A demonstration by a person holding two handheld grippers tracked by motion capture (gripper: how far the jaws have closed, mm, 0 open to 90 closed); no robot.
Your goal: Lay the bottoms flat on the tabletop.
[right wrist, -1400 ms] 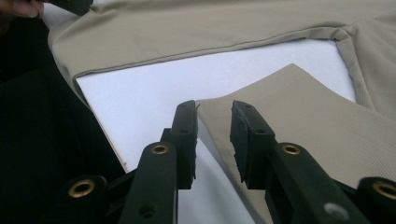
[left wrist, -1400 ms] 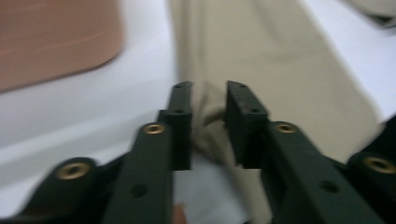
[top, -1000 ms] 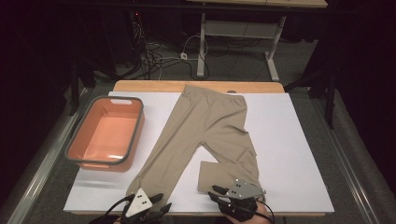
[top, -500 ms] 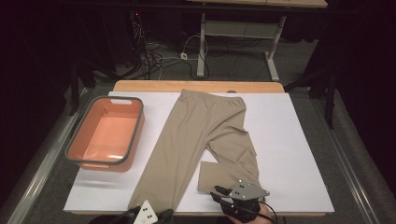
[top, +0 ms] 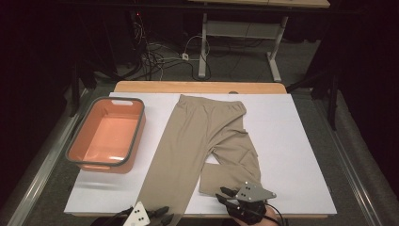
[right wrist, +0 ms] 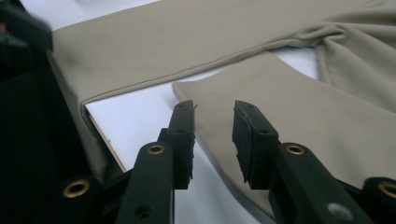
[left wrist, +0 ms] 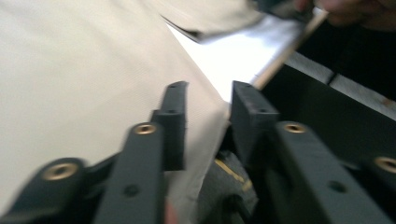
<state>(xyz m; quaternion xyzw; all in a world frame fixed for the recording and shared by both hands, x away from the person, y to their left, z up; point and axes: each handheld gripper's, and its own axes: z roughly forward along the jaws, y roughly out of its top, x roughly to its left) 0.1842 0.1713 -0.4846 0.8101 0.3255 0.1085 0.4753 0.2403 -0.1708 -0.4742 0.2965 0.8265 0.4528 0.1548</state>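
Observation:
Beige trousers [top: 207, 136] lie flat on the white table top [top: 291, 141], waistband at the far side. One leg runs down to the near edge and hangs over it [left wrist: 93, 70]. The other leg is folded back, and its end [top: 221, 176] lies near the front. My left gripper [top: 164, 213] is at the hanging leg's end. Its jaws [left wrist: 210, 100] have just been opening, and the cloth's edge lies loosely in the gap without being pinched. My right gripper [top: 223, 194] hovers open over the corner of the folded leg end [right wrist: 289, 107], with its jaws [right wrist: 214, 116] apart.
An orange basin [top: 77, 157] with a grey rim stands at the left of the table, with nothing in it. A wooden strip [top: 202, 87] runs along the table's far edge. Beyond it are cables and desk legs on the dark floor.
My left gripper has dropped toward the table's near edge and sits lower in the high view than one second ago. The right gripper and the trousers have hardly shifted.

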